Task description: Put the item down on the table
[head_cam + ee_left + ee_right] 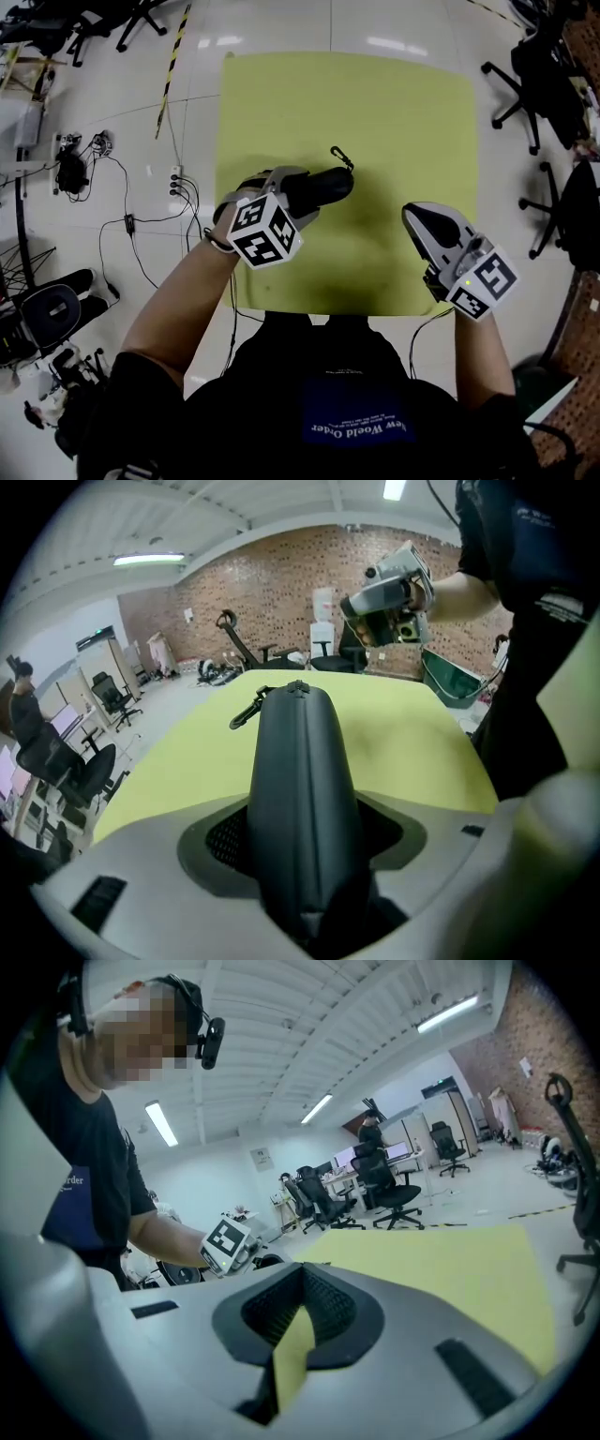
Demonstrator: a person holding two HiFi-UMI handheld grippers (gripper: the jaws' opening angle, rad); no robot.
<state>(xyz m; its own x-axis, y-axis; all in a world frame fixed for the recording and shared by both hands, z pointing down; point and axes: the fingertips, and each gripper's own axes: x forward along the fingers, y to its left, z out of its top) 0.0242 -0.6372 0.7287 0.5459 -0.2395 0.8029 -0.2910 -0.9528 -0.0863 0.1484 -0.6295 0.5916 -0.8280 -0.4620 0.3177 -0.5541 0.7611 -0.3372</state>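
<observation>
On the floor to the left of the worktop (375, 103), a power strip (174, 178) lies among loose black cables (127, 225). My left tongs (302, 195) reach over the near left part of the yellow-green worktop. They are clamped on a long black case (330, 184), one pad on each side of it. The case points away from me toward the middle of the worktop, and a small black clip (342, 157) hangs off its far end. A shadow lies on the surface under the case, but I cannot tell whether the case touches the worktop or hangs just above it. The marker cube (265, 231) on these tongs sits over my left wrist.

My right tongs (414, 214) are well apart from the case, over the near right part of the worktop. Their tips are together and there is nothing between them. Their own marker cube (483, 281) is at the near edge. Black office chairs (525, 94) stand on the floor beyond the right side.
</observation>
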